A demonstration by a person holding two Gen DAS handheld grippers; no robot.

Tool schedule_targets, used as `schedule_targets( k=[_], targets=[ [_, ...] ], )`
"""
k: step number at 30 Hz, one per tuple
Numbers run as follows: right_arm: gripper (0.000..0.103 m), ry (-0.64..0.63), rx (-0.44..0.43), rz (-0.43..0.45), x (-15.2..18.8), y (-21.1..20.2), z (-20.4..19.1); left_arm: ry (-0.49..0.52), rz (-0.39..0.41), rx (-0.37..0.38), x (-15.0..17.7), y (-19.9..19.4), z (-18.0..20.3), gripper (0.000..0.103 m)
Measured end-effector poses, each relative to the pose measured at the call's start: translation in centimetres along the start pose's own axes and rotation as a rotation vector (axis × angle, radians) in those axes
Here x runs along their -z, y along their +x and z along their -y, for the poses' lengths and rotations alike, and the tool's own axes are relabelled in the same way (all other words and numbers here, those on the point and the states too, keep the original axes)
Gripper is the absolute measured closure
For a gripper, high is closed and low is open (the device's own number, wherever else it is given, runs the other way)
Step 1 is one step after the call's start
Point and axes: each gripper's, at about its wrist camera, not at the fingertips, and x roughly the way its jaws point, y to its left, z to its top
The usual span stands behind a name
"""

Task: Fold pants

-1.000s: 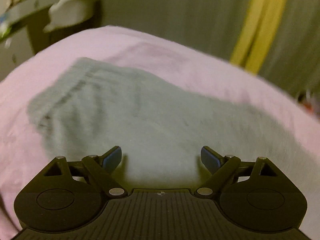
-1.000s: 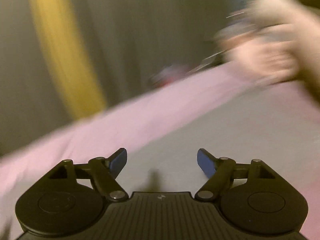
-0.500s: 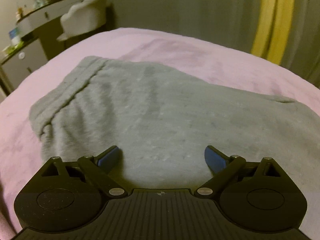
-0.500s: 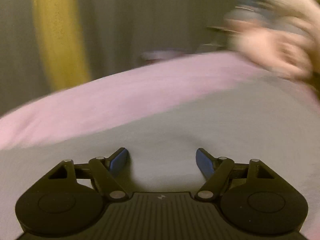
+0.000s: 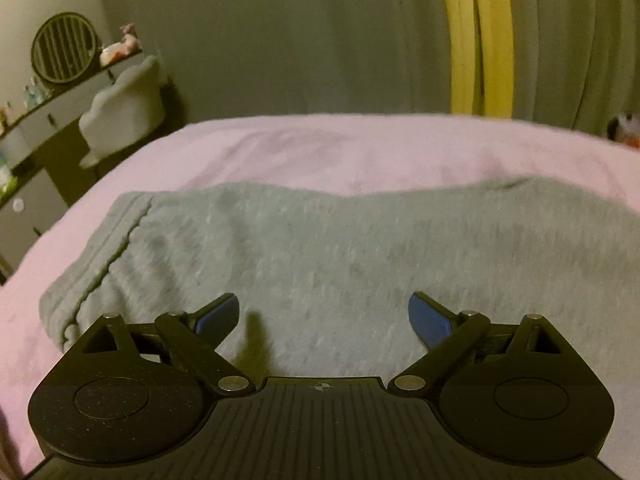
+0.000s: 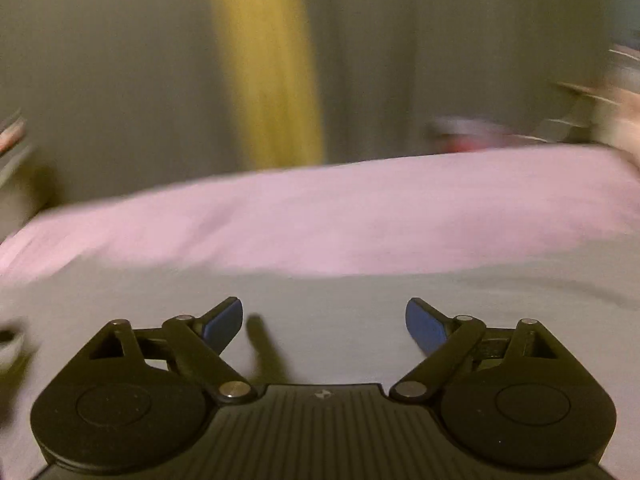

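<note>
Grey fleece pants [image 5: 320,248] lie flat on a pink bed cover [image 5: 340,148], with the ribbed waistband [image 5: 96,256] at the left. My left gripper [image 5: 324,316] is open and empty, low over the near part of the pants. In the right wrist view the same grey pants [image 6: 320,300] fill the lower part, blurred. My right gripper [image 6: 324,320] is open and empty just above the fabric. The pink cover [image 6: 340,220] lies beyond it.
A grey curtain with a yellow stripe [image 5: 480,36] hangs behind the bed. A desk with a round fan [image 5: 64,52] and a pale chair [image 5: 124,108] stand at the far left. Blurred items [image 6: 468,128] sit past the bed's far right edge.
Both grippers have swung to the right and levelled out over the pants, still open. The pale blurred shape at the right of the right wrist view has slid almost out of frame.
</note>
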Motion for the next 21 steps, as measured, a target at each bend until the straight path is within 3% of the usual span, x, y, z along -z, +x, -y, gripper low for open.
schedule_targets(
  k=[2, 3, 6, 9, 12, 16, 18, 19, 21],
  targets=[
    [0.014, -0.109, 0.060, -0.006, 0.4, 1.4, -1.0, -0.048, -0.017, 0.002, -0.1, 0.5, -0.6, 0.005],
    [0.008, -0.126, 0.109, -0.022, 0.7, 2.1, 0.0, -0.077, -0.029, 0.009, -0.1, 0.7, -0.9, 0.004],
    [0.004, 0.025, 0.160, -0.002, 0.8, 1.6, 5.5, -0.130, -0.057, 0.016, -0.1, 1.6, -1.4, 0.002],
    [0.004, 0.153, 0.410, 0.029, 1.1, 0.0, 12.4, -0.127, -0.054, 0.009, -0.1, 2.0, -1.3, 0.001],
    [0.004, 0.260, 0.518, 0.064, 1.8, -2.2, 19.7, -0.104, -0.041, -0.006, 0.1, 1.9, -0.9, 0.000],
    [0.005, 0.407, 0.753, 0.053, 1.4, -5.0, 26.3, -0.095, -0.032, -0.019, 0.3, 2.0, -0.6, 0.000],
    [0.005, 0.494, 0.931, 0.028, 1.3, -7.2, 27.9, -0.098, -0.032, -0.022, 0.6, 1.8, -0.4, 0.000],
    [0.005, 0.529, 0.915, 0.042, 1.5, -8.4, 27.6, -0.102, -0.032, -0.023, 0.6, 1.8, -0.3, 0.000],
    [0.005, 0.557, 0.721, 0.115, 3.0, -11.1, 25.4, -0.106, -0.030, -0.024, 0.7, 1.9, -0.3, 0.000]
  ],
)
